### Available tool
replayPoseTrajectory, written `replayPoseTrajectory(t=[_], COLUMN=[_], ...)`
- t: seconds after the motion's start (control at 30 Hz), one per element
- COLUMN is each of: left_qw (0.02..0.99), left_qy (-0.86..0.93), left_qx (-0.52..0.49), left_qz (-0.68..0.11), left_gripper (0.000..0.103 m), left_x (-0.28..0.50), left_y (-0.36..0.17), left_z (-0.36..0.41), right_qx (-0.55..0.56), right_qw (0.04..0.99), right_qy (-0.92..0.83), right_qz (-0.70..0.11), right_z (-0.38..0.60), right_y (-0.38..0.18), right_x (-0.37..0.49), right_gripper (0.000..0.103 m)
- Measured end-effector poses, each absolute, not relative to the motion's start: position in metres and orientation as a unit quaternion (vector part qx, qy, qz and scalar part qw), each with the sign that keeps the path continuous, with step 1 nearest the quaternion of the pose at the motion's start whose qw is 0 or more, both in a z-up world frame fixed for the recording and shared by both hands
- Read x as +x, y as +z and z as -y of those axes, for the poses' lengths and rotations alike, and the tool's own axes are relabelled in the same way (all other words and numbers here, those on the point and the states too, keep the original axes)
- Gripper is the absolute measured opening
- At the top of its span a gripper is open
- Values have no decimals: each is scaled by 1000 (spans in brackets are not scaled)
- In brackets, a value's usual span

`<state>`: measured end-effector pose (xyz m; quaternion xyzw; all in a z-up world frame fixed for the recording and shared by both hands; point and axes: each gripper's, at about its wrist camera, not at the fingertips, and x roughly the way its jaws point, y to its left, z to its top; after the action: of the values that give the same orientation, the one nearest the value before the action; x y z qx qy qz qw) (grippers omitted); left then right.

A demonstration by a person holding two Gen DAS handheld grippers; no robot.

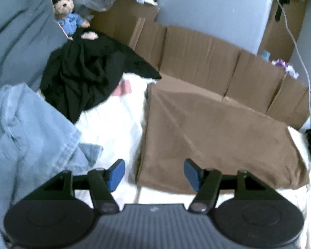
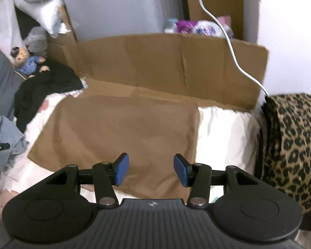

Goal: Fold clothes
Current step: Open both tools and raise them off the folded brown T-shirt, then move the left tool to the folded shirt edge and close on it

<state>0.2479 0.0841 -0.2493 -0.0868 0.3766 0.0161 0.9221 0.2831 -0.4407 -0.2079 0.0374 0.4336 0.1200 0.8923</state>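
Note:
A brown garment (image 1: 217, 137) (image 2: 122, 132) lies folded flat as a rectangle on the white bedsheet (image 1: 114, 120) (image 2: 221, 132). My left gripper (image 1: 154, 174) hovers open over its near left corner, blue pads spread with nothing between them. My right gripper (image 2: 151, 170) is open too, just above the garment's near edge. A crumpled black garment (image 1: 87, 78) (image 2: 41, 91) lies at the far left. Light blue denim (image 1: 27, 137) (image 2: 6, 141) is heaped at the near left. A leopard-print garment (image 2: 294, 145) is stacked at the right.
Flattened cardboard (image 1: 207, 56) (image 2: 165, 66) stands along the wall behind the bed. A teddy bear in a blue shirt (image 1: 67, 15) (image 2: 27, 62) sits by the black garment. A white cable (image 1: 294, 41) (image 2: 230, 47) hangs down at the right. A grey pillow (image 1: 14, 37) lies far left.

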Motion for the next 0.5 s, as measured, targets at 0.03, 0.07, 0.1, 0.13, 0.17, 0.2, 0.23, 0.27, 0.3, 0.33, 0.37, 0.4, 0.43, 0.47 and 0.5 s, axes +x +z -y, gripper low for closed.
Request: replayPoseTrajectory(t=[0.03, 0.07, 0.1, 0.13, 0.17, 0.2, 0.23, 0.27, 0.3, 0.33, 0.37, 0.4, 0.43, 0.47, 0.5], left_qw=[923, 925, 925, 925, 925, 924, 923, 923, 922, 921, 922, 923, 924, 924, 924], left_qy=[13, 12, 15, 19, 23, 28, 32, 39, 46, 54, 58, 59, 55, 50, 44], left_qx=[-87, -87, -86, -93, -103, -113, -125, -128, -128, -127, -122, -115, -108, -104, -101], left_qz=[-374, -371, -370, -368, -366, -364, -361, -362, -363, -364, -363, -363, -363, -365, -367], left_gripper=[66, 66, 66, 66, 66, 66, 66, 66, 66, 66, 66, 66, 66, 66, 66], left_x=[252, 257, 262, 266, 269, 273, 276, 279, 281, 283, 284, 285, 286, 286, 287], left_y=[-255, -259, -263, -266, -269, -272, -276, -280, -284, -289, -293, -296, -300, -304, -307], left_z=[-83, -82, -80, -78, -76, -74, -72, -69, -66, -63, -60, -57, -55, -54, -53], right_qx=[40, 43, 46, 47, 46, 44, 43, 42, 41, 39, 38, 37, 34, 30, 26], right_qw=[891, 890, 889, 887, 886, 885, 884, 883, 882, 881, 879, 878, 877, 878, 879], right_qy=[115, 110, 105, 101, 97, 94, 90, 86, 82, 79, 75, 71, 67, 62, 57], right_qz=[-437, -440, -444, -447, -450, -453, -457, -460, -463, -466, -469, -472, -474, -473, -472], right_z=[444, 448, 451, 454, 455, 457, 458, 460, 461, 463, 464, 466, 467, 467, 467], right_y=[-213, -218, -223, -227, -231, -236, -240, -244, -248, -252, -256, -260, -264, -266, -269], right_x=[283, 283, 283, 281, 280, 278, 277, 275, 274, 272, 271, 269, 267, 265, 263], right_gripper=[55, 55, 55, 55, 55, 55, 55, 55, 56, 56, 56, 56, 56, 57, 57])
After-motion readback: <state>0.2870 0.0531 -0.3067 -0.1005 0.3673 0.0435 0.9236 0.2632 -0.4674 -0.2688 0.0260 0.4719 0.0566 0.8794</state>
